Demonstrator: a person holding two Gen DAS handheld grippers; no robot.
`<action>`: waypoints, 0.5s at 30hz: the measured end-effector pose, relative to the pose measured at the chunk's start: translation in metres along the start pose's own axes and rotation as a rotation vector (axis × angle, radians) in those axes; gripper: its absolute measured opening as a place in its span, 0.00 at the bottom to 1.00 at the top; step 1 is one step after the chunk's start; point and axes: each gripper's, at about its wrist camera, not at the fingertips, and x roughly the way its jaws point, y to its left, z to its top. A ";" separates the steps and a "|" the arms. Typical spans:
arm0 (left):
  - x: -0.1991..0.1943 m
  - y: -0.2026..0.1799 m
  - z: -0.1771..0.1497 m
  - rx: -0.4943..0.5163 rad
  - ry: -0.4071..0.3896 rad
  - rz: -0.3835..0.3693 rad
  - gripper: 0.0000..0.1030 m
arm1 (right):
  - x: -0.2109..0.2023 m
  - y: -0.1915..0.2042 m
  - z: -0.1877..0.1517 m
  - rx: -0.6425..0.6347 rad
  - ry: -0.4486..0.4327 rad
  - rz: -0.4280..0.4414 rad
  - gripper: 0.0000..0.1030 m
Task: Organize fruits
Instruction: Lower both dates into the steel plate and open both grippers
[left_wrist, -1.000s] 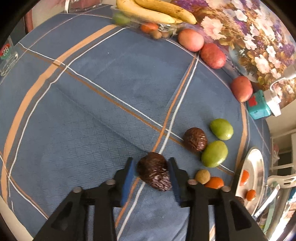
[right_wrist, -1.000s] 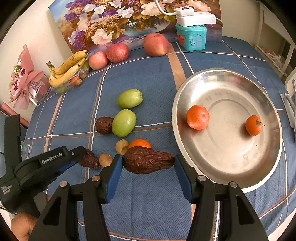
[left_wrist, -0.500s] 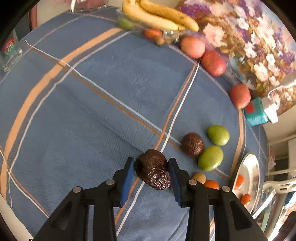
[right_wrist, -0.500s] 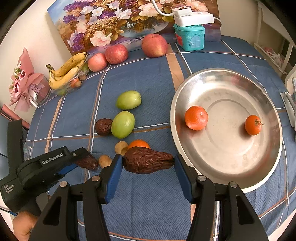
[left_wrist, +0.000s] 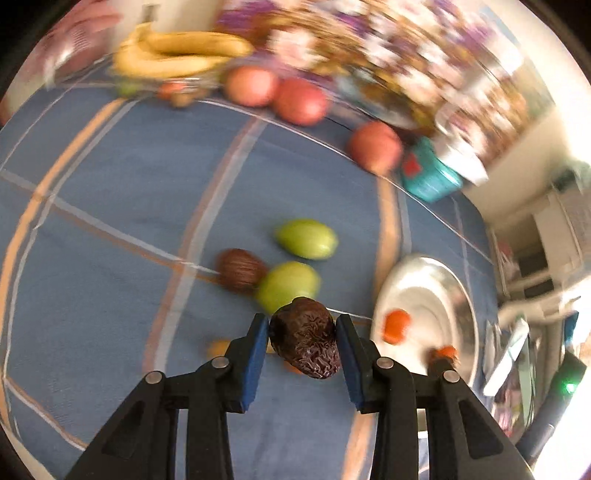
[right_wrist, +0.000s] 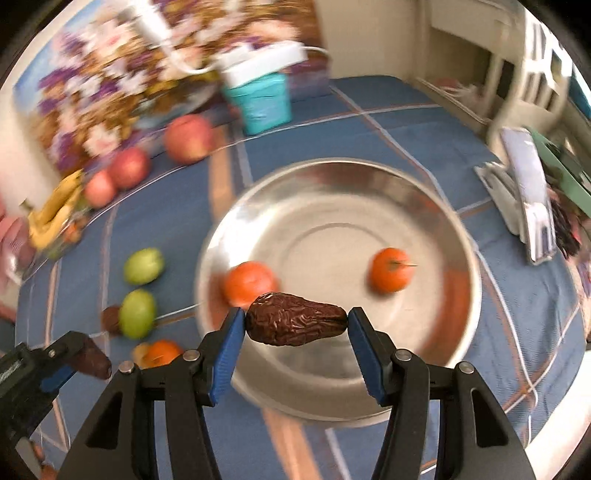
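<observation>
My left gripper is shut on a dark wrinkled fruit and holds it above the blue cloth, left of the steel plate. My right gripper is shut on a long dark wrinkled fruit, held over the near rim of the steel plate. Two orange fruits lie in the plate. Two green fruits, a dark fruit and small orange ones lie on the cloth. The left gripper also shows in the right wrist view.
Bananas and three red apples line the far edge by a flower painting. A teal box with a white charger stands at the back. A chair and clutter sit beyond the table's right edge.
Both grippers have swung right toward the plate with their fruits held; the right one now hangs over the plate's near rim. The views are blurred by the motion.
</observation>
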 end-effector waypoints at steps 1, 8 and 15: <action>0.004 -0.009 0.001 0.019 0.007 -0.010 0.39 | 0.001 -0.006 0.001 0.011 0.002 -0.014 0.57; 0.027 -0.067 -0.010 0.125 0.072 -0.051 0.39 | 0.008 -0.030 0.005 0.063 0.021 -0.045 0.57; 0.045 -0.088 -0.017 0.174 0.112 -0.052 0.40 | 0.010 -0.042 0.006 0.098 0.029 -0.055 0.57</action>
